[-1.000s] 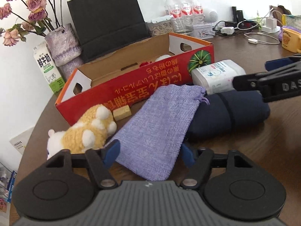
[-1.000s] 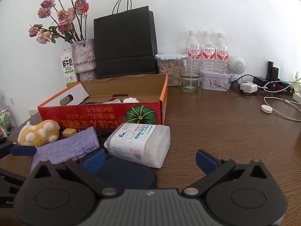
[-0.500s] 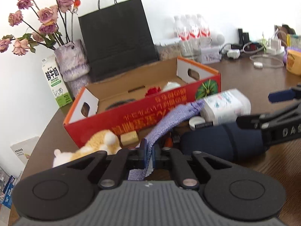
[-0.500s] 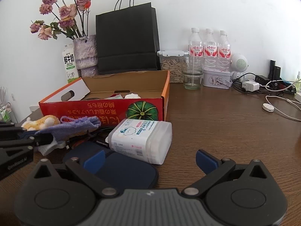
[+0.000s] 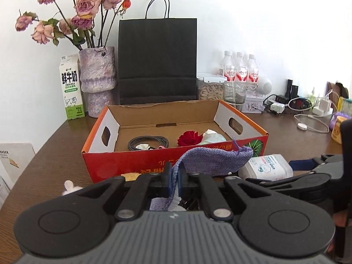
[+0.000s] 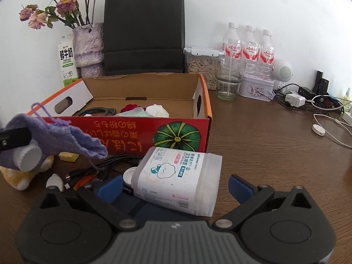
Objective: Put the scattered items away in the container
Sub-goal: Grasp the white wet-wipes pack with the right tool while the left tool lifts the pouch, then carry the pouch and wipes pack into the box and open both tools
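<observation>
1. Purple pouch (image 5: 211,161) hangs off the counter (image 6: 264,145), pinched at one edge by the left claw (image 5: 173,179) so it drapes clear of the clutter.
2. Red box (image 5: 154,165) lies just beyond; its front wall must be cleared, with open floor inside.
3. Right claw (image 6: 173,186) stands wide, holding nothing, straddling the wipes tub (image 6: 178,182).

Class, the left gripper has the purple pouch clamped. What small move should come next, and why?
Probably carry the purple pouch forward over the near wall of the cardboard box before letting go. The left gripper is shut on one end of it, and the pouch hangs in the air in front of that wall, not yet above the box's open inside.
</observation>
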A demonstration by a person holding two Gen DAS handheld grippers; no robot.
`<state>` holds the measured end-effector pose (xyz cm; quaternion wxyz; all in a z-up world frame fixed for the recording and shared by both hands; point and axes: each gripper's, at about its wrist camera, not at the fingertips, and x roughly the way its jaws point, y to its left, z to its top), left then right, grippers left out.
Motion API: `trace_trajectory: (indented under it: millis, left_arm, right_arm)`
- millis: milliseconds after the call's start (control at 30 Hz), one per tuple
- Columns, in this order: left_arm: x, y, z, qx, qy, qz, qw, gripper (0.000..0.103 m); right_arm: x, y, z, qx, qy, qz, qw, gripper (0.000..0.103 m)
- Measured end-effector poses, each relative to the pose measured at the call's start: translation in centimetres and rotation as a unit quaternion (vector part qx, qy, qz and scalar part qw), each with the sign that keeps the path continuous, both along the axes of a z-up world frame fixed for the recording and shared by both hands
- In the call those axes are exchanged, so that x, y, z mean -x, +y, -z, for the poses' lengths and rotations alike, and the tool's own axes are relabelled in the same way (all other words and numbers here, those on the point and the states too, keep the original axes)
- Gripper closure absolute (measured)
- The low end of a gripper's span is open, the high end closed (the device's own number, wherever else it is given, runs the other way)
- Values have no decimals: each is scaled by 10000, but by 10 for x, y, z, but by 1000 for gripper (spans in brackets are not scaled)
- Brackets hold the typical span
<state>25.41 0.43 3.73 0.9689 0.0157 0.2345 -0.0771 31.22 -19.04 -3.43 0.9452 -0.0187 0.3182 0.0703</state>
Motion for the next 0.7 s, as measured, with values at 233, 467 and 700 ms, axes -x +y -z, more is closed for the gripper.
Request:
trace_trajectory:
  millis: [233,467,700]
  left_arm:
    - [-3,7,5,227,125,35,9997,97]
    - [-2,8,2,266,58,-11,9996,97]
    - [6,6,-9,259,-169,-49,9995,97]
  right_arm:
    - [-15,7,-1,97,142,138,9998,17]
    - [5,5,-11,162,-293,76,9994,17]
    - [22,-2,-28,44,-573,-25,9983,19]
